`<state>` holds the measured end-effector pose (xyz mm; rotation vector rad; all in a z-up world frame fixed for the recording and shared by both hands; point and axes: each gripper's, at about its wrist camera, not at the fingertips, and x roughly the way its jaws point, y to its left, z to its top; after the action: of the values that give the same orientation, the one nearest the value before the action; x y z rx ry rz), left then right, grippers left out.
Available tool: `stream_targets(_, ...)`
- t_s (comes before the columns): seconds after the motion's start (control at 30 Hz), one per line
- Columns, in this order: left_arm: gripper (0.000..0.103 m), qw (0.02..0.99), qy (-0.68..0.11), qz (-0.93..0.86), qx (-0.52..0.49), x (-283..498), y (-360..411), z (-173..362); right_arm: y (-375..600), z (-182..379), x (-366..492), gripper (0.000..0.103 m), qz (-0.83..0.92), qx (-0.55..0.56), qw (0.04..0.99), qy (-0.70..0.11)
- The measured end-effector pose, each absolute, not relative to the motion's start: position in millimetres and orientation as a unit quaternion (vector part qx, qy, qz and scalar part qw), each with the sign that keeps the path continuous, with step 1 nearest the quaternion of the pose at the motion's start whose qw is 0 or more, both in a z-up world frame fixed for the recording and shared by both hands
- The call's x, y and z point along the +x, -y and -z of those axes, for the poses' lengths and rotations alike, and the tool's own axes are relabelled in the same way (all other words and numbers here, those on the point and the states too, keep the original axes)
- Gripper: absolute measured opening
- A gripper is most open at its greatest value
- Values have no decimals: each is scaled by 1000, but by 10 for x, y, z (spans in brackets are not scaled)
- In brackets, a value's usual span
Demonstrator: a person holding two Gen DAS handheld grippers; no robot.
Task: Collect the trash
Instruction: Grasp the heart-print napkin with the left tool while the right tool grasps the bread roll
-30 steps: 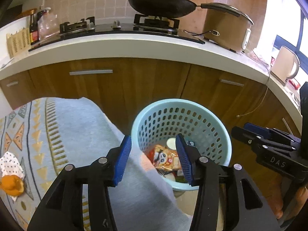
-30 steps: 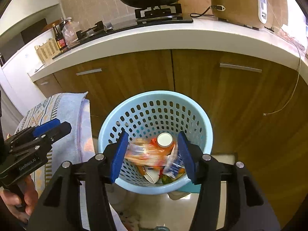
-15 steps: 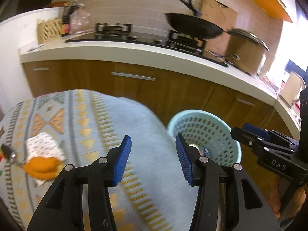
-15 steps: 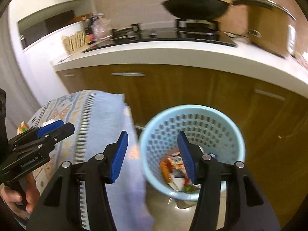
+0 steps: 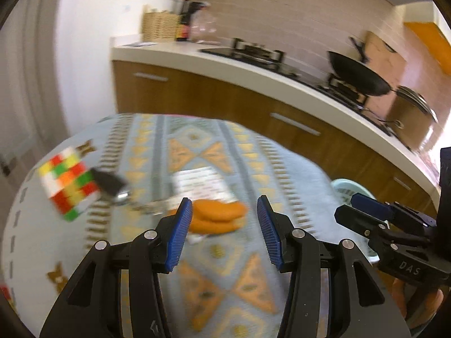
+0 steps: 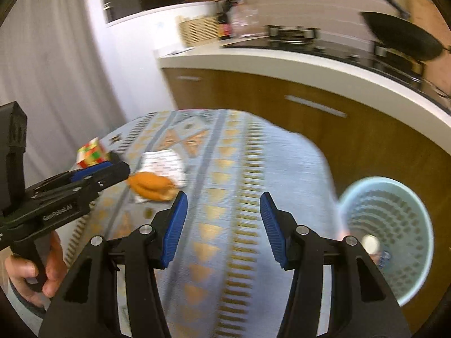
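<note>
Orange peel, curled pieces stacked (image 5: 215, 215): lies on a crumpled white printed paper napkin (image 5: 201, 183) near the middle of the patterned blue-and-tan woven tablecloth (image 5: 253, 169); likely the next trash to collect, though blur leaves its exact make uncertain.

Left gripper, black frame with ribbed blue pads (image 5: 222, 232): fingers spread wide, holding nothing, the peel seen between them and just beyond the tips.

Right gripper, same build (image 6: 222, 225): fingers spread, empty, over bare cloth to the right of the peel.

Handling: to do it well, come down straight over the peel and close across its narrow side; the soft, springy skins may slip apart, so pinch both layers, perhaps with the napkin.

Pale blue perforated plastic basket (image 6: 394, 219): on the floor at the right, off the table edge, trash already inside.

Nearby, not trash: multicoloured puzzle cube (image 5: 69, 183), far left; dark object with metal ring (image 5: 111, 184) touching it.
</note>
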<state>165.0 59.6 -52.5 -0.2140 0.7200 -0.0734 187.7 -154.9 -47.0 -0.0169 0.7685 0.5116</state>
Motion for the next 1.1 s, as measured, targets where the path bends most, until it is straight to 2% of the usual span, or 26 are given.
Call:
stream_targets(0.23, 46, 921, -365, 1, -132, 1568, -1061, 641, 825, 641, 2020, 50, -317, -39, 861, -395)
stream_targets(0.37, 46, 916, -379, -2, -136, 1577, -1177, 746, 538, 749, 2061, 63, -331, -72, 854, -395)
stream_targets(0.8, 46, 906, -396, 11, -149, 1605, -1294, 908, 183, 1051, 2325, 64, -311, -136, 850, -403)
stream_targets(0.83, 46, 905, -399, 12, -147, 1609, -1277, 921, 192, 1066, 2342, 63, -309, -134, 850, -405)
stream_targets(0.87, 46, 905, -400, 14, -147, 1618, -1262, 930, 211, 1062, 2345, 55, -309, -130, 851, -404)
stream_targets(0.9, 46, 904, -401, 15, -146, 1626, -1251, 937, 239, 1043, 2339, 38, -311, -125, 854, -399)
stream_targets(0.93, 46, 904, -402, 16, -145, 1633, -1239, 938, 270, 1025, 2330, 32, -317, -118, 853, -398)
stream_targets(0.97, 46, 904, -402, 16, -144, 1646, -1232, 940, 304, 1005, 2333, 20, -323, -108, 852, -397)
stream_targets(1.1, 46, 904, -404, 24, -138, 1700, -1142, 932, 512, 883, 2299, 15, -330, -68, 862, -380)
